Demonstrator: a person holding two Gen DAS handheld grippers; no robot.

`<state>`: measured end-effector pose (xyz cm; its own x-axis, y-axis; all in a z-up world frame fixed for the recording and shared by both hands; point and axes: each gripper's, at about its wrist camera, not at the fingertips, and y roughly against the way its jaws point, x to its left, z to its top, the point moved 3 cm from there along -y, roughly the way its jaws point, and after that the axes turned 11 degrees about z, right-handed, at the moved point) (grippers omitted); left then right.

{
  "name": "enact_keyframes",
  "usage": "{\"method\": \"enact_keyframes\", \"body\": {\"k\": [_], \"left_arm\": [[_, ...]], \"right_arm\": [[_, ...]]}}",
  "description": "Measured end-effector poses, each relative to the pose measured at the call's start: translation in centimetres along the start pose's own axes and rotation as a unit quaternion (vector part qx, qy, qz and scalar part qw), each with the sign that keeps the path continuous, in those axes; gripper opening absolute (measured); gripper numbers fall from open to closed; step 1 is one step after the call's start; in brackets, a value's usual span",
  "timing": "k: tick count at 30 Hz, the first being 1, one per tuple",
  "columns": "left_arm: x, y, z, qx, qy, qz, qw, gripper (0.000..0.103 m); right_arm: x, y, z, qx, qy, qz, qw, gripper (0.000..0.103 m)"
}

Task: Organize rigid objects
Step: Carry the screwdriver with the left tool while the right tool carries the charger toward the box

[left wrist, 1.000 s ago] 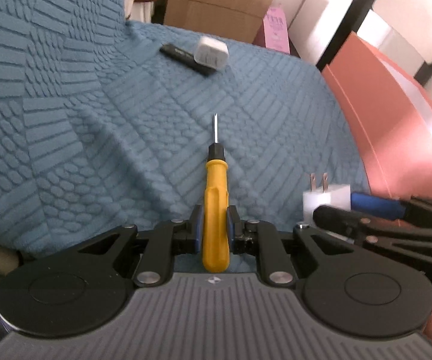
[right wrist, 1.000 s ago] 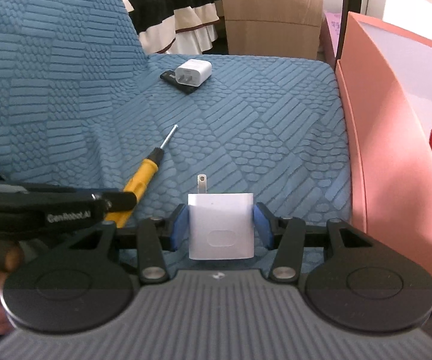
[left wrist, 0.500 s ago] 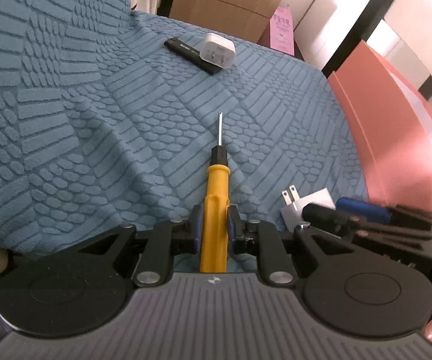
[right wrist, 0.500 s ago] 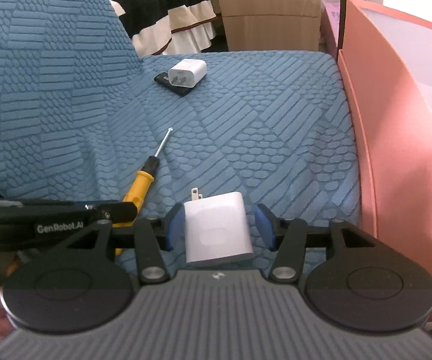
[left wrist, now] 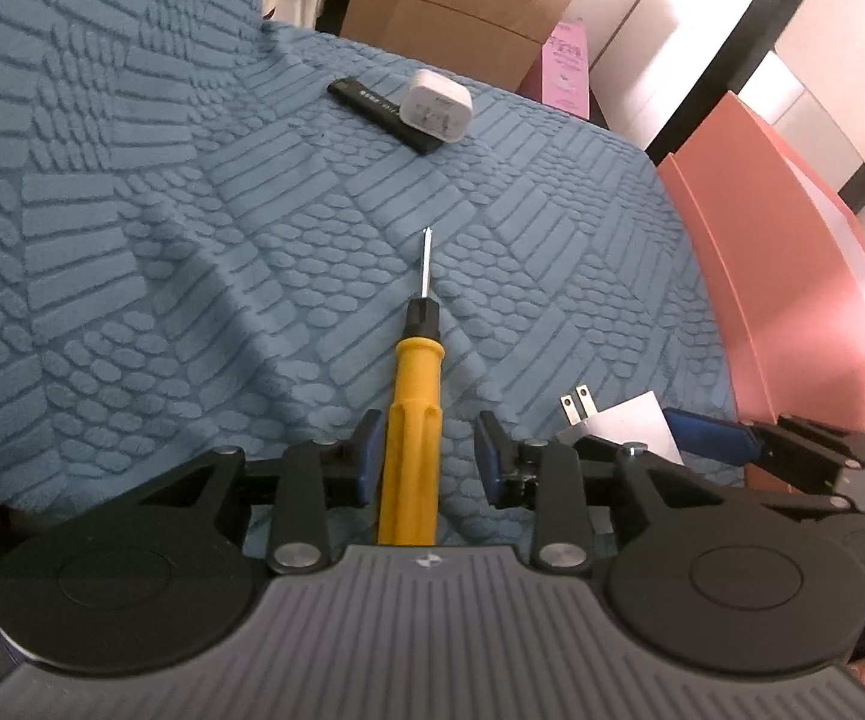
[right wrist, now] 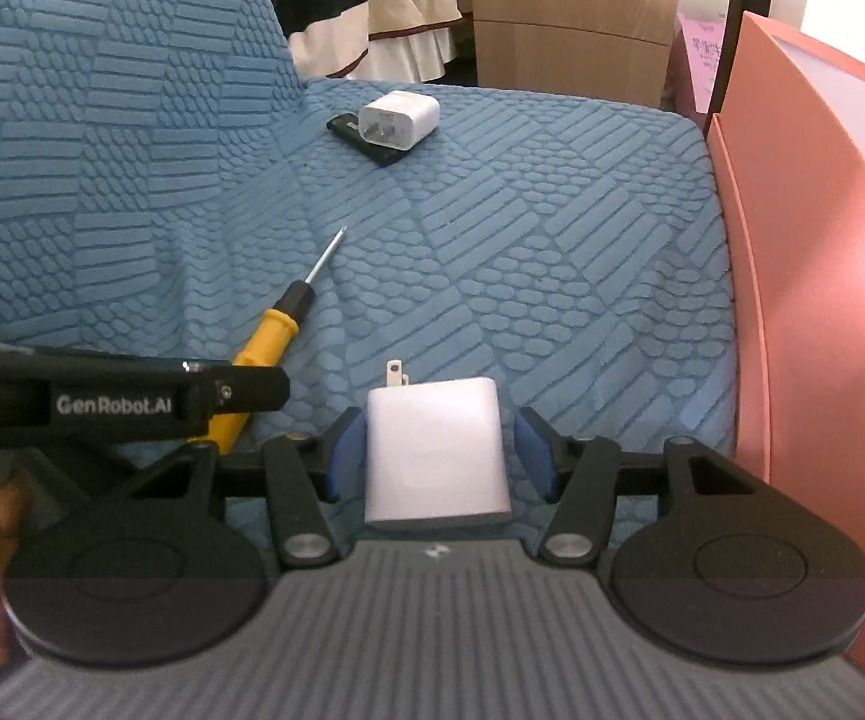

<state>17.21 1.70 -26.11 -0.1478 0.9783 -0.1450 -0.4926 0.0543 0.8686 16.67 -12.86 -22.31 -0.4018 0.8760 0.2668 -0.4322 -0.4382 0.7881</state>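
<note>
A yellow-handled screwdriver (left wrist: 413, 414) lies on the blue textured cushion (left wrist: 192, 252), tip pointing away. My left gripper (left wrist: 429, 450) is open, its jaws standing apart on either side of the handle. The screwdriver also shows in the right wrist view (right wrist: 264, 348). A white plug charger (right wrist: 435, 450) lies on the cushion between the open jaws of my right gripper (right wrist: 438, 456), prongs pointing away. The charger also shows in the left wrist view (left wrist: 624, 426).
A second white charger (right wrist: 399, 120) rests on a black bar-shaped object (right wrist: 366, 144) at the cushion's far side. A pink open box (right wrist: 822, 300) stands against the cushion's right edge. Cardboard boxes (left wrist: 462, 0) stand behind.
Both grippers have opened: the left let go of the screwdriver and the right let go of the white charger. Both objects now lie on the cushion.
</note>
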Motion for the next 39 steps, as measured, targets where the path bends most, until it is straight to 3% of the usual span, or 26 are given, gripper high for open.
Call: {"method": "enact_keyframes", "body": {"k": [5, 16, 30, 32, 35, 39], "left_arm": [[-0.1, 0.1, 0.2, -0.009, -0.007, 0.000, 0.9999, 0.037], [-0.4, 0.2, 0.8, -0.034, -0.016, -0.001, 0.9993, 0.037], [-1.9, -1.3, 0.7, -0.045, -0.059, 0.037, 0.9966, 0.036], [-2.1, -1.4, 0.7, -0.049, -0.065, 0.044, 0.9957, 0.034], [-2.2, -1.4, 0.7, -0.050, -0.067, 0.049, 0.9953, 0.020], [-1.9, -0.9, 0.1, -0.043, -0.045, 0.039, 0.9973, 0.020]], "right_arm": [[0.0, -0.8, 0.0, 0.011, 0.000, -0.002, 1.000, 0.056], [-0.7, 0.1, 0.7, -0.017, -0.003, -0.039, 0.999, 0.054], [-1.1, -0.3, 0.5, -0.007, -0.012, -0.044, 0.999, 0.054], [-1.2, -0.2, 0.4, -0.006, -0.013, -0.044, 0.999, 0.054], [-1.4, -0.2, 0.5, -0.007, -0.017, -0.045, 0.999, 0.054], [-2.0, 0.4, 0.6, -0.011, -0.037, -0.039, 0.998, 0.054]]}}
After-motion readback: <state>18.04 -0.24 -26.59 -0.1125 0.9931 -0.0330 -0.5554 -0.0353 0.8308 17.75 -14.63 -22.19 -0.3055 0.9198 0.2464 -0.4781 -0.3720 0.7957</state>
